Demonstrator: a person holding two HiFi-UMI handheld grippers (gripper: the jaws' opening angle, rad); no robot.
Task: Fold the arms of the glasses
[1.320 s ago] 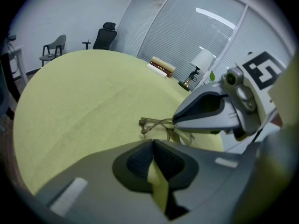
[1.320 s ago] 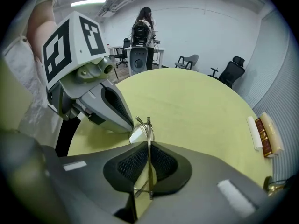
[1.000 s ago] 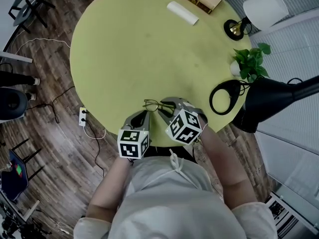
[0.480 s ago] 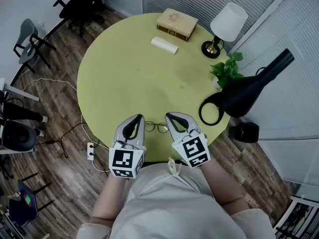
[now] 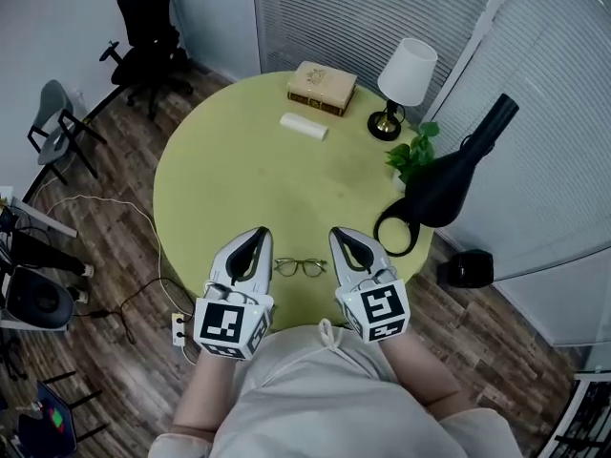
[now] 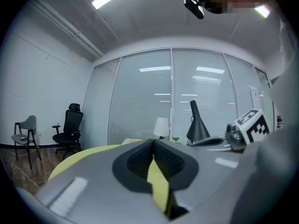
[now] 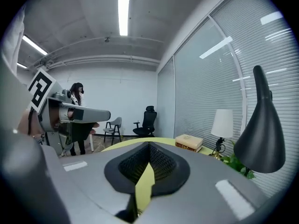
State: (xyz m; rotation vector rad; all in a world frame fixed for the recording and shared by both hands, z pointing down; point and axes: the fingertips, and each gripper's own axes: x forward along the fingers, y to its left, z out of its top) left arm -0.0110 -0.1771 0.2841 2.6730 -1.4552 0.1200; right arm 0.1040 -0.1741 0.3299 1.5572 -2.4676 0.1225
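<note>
Head view: thin dark-rimmed glasses [image 5: 301, 267] lie at the near edge of the round yellow-green table [image 5: 239, 170], between the left gripper [image 5: 256, 237] and the right gripper [image 5: 341, 237], touching neither. No arm sticks out, so folding looks finished. A tan book [image 5: 322, 88] and a white-shaded lamp [image 5: 406, 74] stand at the far edge, obstructing nothing. Left gripper view: jaws together, empty. Right gripper view: likewise closed on nothing; any further fold needs reopening first.

I'm in an office. Beyond my worktop [image 5: 248, 179] stand glass walls [image 5: 315, 17] with blinds, and a black swivel chair [image 5: 143, 31] far left. Overhead run strip lights [image 7: 124, 13].
</note>
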